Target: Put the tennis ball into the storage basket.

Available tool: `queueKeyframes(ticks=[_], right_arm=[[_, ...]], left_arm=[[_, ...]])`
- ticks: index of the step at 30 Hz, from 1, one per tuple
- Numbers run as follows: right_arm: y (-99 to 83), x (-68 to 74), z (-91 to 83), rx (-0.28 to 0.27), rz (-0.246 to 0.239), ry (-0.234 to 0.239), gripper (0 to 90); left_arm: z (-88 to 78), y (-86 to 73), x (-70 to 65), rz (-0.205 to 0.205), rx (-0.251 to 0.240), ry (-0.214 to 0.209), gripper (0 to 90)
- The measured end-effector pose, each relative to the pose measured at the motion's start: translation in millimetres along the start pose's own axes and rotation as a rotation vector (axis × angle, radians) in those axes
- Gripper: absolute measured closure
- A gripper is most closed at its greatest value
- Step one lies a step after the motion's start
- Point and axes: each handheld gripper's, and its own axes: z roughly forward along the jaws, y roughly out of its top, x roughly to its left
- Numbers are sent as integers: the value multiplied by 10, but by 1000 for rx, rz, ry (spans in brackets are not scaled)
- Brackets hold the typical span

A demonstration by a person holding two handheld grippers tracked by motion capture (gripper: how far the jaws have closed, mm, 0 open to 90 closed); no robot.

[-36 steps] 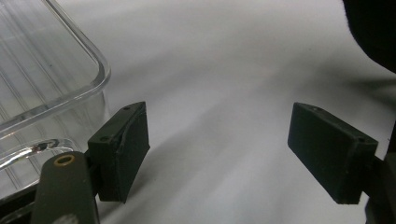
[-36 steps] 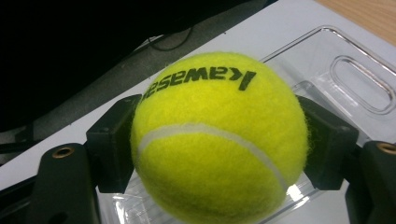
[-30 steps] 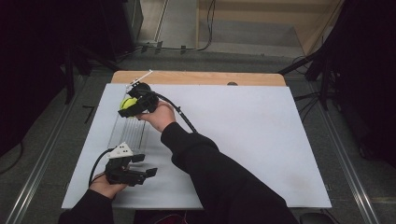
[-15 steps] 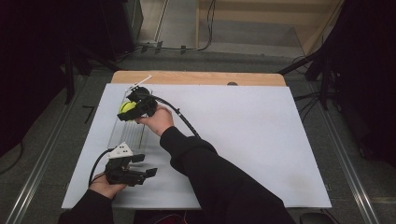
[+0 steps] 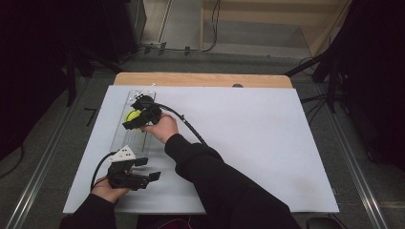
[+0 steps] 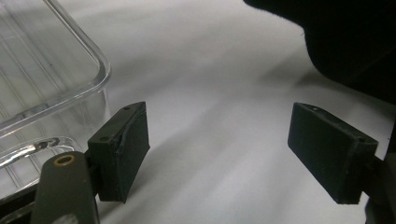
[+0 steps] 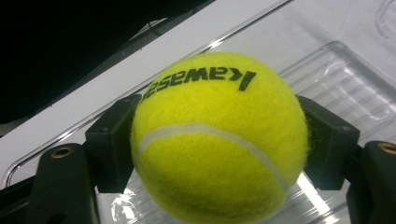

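A: Yellow tennis ball (image 7: 215, 135) is being pinched between the jaws of the right gripper (image 5: 135, 117), over the far part of the clear plastic tray (image 5: 125, 138).

B: Placed yet?

A: Probably not; contact with the tray floor is being hidden, so that is hard to tell. Release is being judged as left.

B: Left gripper (image 6: 233, 154)?

A: Being held spread and empty, just beside the tray's near corner on the white table (image 5: 248, 124).

Looks like lab or recording studio, not home. Tabletop (image 5: 267, 143) covered with plain white sheet, black curtains (image 5: 377, 71) at both sides, metal floor rails (image 5: 33, 191), loose cables (image 5: 191, 47) on grey floor behind, dark stand legs (image 5: 320, 67).
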Motion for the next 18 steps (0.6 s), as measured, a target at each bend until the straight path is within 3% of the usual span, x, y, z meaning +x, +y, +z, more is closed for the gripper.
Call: queueKeyframes(ticks=[4,5,8,12,18], right_arm=[[-9,9,14,0,4,11,212],[-9,3,1,-11,1,46,180],[4,7,-40,-35,-10,63,152],[46,17,-138,-60,-36,33,113],[-2,-27,-228,-32,-37,13,113]], left_arm=[[0,2,-4,1,1,0,210],[0,2,-5,1,0,0,210],[1,1,0,1,2,0,210],[2,-1,4,0,2,3,210],[-4,-5,1,1,1,3,210]])
